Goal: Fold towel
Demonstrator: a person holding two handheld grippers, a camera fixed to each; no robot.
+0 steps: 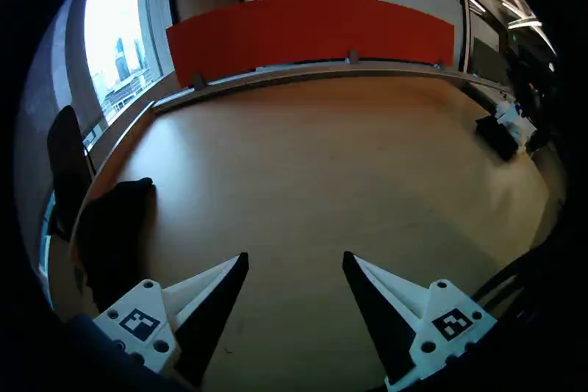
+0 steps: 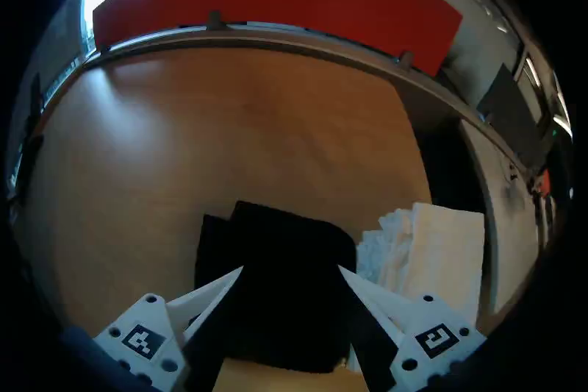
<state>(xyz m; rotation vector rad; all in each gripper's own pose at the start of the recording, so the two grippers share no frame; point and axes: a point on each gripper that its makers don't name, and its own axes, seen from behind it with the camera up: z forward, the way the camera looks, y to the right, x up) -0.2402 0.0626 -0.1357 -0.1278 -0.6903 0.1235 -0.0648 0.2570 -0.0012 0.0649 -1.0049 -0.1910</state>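
The black soft cloth towel at 6 o'clock looks light and floppy, so grab a corner. The right gripper and left gripper are wide open, empty.

Left gripper: jaws spread wide, angled forward and down. Right gripper: jaws spread wide too, tilted downward.

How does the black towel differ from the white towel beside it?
The black towel is dark and looks flat and smooth; the white towel is pale and rumpled on its left part. In the right gripper view the black towel lies left of the white towel. Both rest on the wooden table.
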